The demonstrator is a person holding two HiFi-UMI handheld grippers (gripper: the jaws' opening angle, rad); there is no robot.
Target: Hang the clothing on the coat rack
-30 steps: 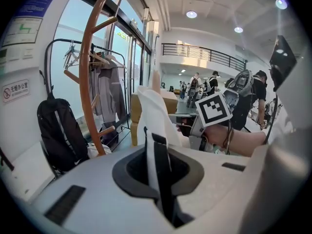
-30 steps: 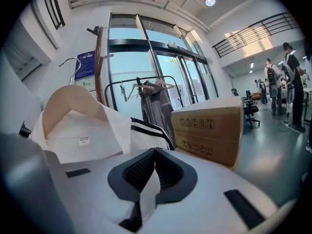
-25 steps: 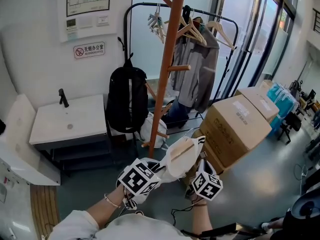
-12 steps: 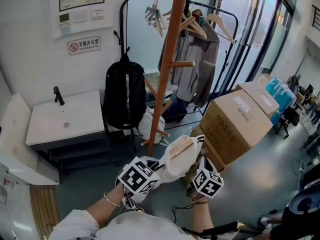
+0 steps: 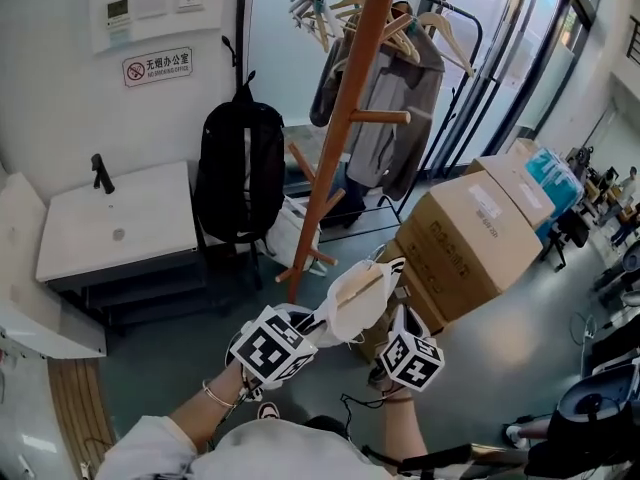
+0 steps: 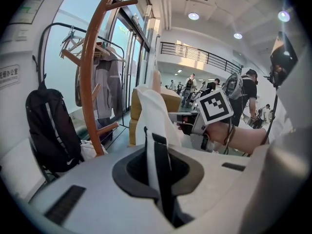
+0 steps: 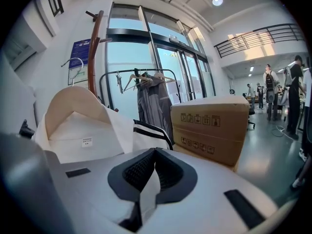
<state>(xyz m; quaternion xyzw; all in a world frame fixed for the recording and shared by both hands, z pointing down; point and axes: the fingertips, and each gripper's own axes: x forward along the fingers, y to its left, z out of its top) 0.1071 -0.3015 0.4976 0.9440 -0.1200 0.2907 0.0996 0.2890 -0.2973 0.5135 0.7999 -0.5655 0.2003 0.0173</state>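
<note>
A white garment (image 5: 360,298) with a collar and black stripes hangs between my two grippers, low in the head view. My left gripper (image 5: 305,326) is shut on one edge of it, and a fold of white cloth (image 6: 153,111) rises from its jaws. My right gripper (image 5: 393,320) is shut on the other edge, with cloth (image 7: 83,126) pinched between its jaws (image 7: 152,179). The wooden coat rack (image 5: 340,118) stands just beyond the garment, its pegs sticking out at several heights. The same coat rack (image 6: 87,82) curves up at the left of the left gripper view.
A black backpack (image 5: 235,168) hangs left of the rack above a white sink cabinet (image 5: 115,228). Behind is a black metal rail with hangers and a grey jacket (image 5: 385,108). Stacked cardboard boxes (image 5: 470,238) sit to the right. People stand far off in the hall (image 6: 248,96).
The head view has drawn a little nearer to the coat rack, and the room has slid left. Both grippers hold the garment as before.
</note>
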